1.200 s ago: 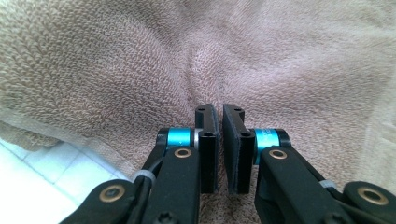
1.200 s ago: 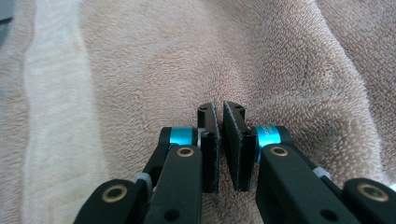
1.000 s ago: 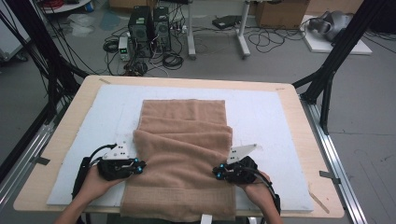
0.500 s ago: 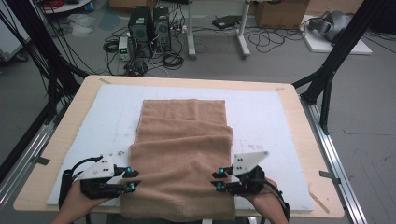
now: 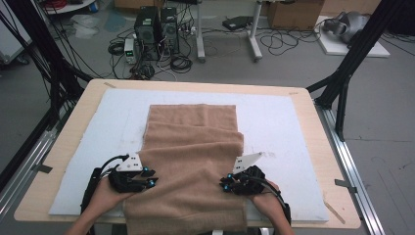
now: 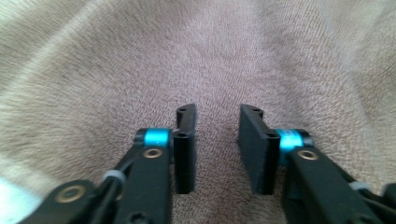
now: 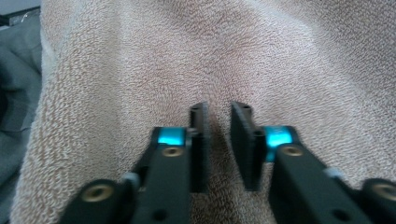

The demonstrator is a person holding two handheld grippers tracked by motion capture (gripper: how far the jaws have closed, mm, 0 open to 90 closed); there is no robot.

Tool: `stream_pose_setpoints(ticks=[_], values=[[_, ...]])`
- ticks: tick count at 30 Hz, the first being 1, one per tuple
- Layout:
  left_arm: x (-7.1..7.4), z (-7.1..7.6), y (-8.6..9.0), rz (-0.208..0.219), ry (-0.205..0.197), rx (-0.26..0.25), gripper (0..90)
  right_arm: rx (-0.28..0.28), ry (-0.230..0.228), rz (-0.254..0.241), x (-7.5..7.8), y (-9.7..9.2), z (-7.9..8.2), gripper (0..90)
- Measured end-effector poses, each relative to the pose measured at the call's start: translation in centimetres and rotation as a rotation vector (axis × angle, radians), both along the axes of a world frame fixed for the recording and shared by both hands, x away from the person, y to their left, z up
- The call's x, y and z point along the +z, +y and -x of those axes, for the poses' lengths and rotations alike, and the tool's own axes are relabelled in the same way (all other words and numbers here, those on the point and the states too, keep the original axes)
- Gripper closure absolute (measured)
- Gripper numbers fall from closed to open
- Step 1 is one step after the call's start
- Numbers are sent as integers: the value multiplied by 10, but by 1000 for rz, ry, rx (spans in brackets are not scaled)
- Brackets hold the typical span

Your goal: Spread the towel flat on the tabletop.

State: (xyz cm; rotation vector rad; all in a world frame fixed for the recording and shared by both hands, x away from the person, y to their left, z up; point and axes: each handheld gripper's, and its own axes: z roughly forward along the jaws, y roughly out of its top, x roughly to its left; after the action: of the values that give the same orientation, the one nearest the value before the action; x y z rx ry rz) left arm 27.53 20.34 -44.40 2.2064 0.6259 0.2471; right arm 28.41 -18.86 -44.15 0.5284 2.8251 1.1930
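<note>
Closest to me, behind both tips, the near end of the brown towel (image 5: 195, 147) drooped over the table's front edge between my wrists. My left tongs (image 5: 150, 178) lay on the towel's side edge, pointing inward. Their jaws had just been closing but stood apart with a clear gap, terry under them and nothing pressed between the pads. My right tongs (image 5: 224, 185) pointed in from the opposite edge. Their jaws were drawn to a narrow slit, and as far as I could judge they pinched a small ridge of the pile. Ahead of the tips the upper layer ended in a slightly crooked fold line, and 1 more layer ran on past it to the far end, flat on the white mat (image 5: 284, 122). Beyond that came the wooden table (image 5: 303, 94). The risk I saw was uneven purchase: with 1 side nipped and the other loose, any lift or pull would drag the cloth askew and worsen that crooked fold. A shallow pinch could also take only the top of the 2 layers, or slip off the loops, and the overhanging end could pull the cloth toward me.
</note>
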Motion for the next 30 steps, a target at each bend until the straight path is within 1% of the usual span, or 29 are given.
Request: stream_pose_setpoints(ticks=[1,2,4,5,6,7,9,10,11,12,13,15,16,17,18,20,21,22,23,24,25,26,27,29,30], values=[[0,0,1,9,6,2,780,7,-11,6,0,1,1,853],[0,1,1,15,7,2,837,11,-12,10,1,1,2,857],[1,5,2,17,9,-14,852,26,3,6,2,1,5,862],[2,8,3,15,5,-22,854,32,-5,3,4,0,9,861],[4,13,4,28,5,-31,856,37,-4,-7,6,-1,14,862],[8,18,6,45,-4,-44,856,52,0,-23,9,-2,19,862],[15,30,9,87,-31,-60,851,76,-16,-56,17,-6,33,853],[18,34,11,102,-49,-58,831,83,-20,-90,21,-8,37,840],[20,36,12,114,-58,-49,797,78,-32,-117,24,-12,40,812],[21,34,13,113,-61,-42,765,63,-43,-134,27,-14,40,792],[21,31,13,109,-58,-29,749,48,-52,-132,29,-16,38,767],[18,24,12,93,-46,-2,717,14,-70,-78,29,-14,30,739],[16,20,12,84,-40,5,707,9,-69,-58,27,-12,25,713],[14,18,10,79,-34,14,693,-3,-61,-45,24,-10,21,692],[10,14,9,56,-22,12,692,-13,-56,-34,22,-9,17,690],[4,13,6,19,-2,3,698,-11,-25,-9,13,-5,9,694],[0,13,4,2,5,-11,735,-3,-16,3,9,-2,8,718],[-1,16,4,6,-18,-14,774,8,-6,13,5,-1,7,752],[-1,16,5,12,-16,-18,825,20,2,24,2,1,8,774],[-1,17,6,12,-14,-16,846,21,-8,7,0,2,10,821],[-2,18,7,18,-14,-12,861,27,4,-3,0,1,12,854],[-1,18,8,19,-12,-15,866,43,4,-1,0,0,12,867],[-1,20,8,16,-12,-10,874,58,16,-2,0,-1,13,870],[1,25,9,4,-9,-28,883,90,34,5,2,0,17,890],[3,28,9,12,-4,-43,887,112,48,-3,4,0,21,890]])
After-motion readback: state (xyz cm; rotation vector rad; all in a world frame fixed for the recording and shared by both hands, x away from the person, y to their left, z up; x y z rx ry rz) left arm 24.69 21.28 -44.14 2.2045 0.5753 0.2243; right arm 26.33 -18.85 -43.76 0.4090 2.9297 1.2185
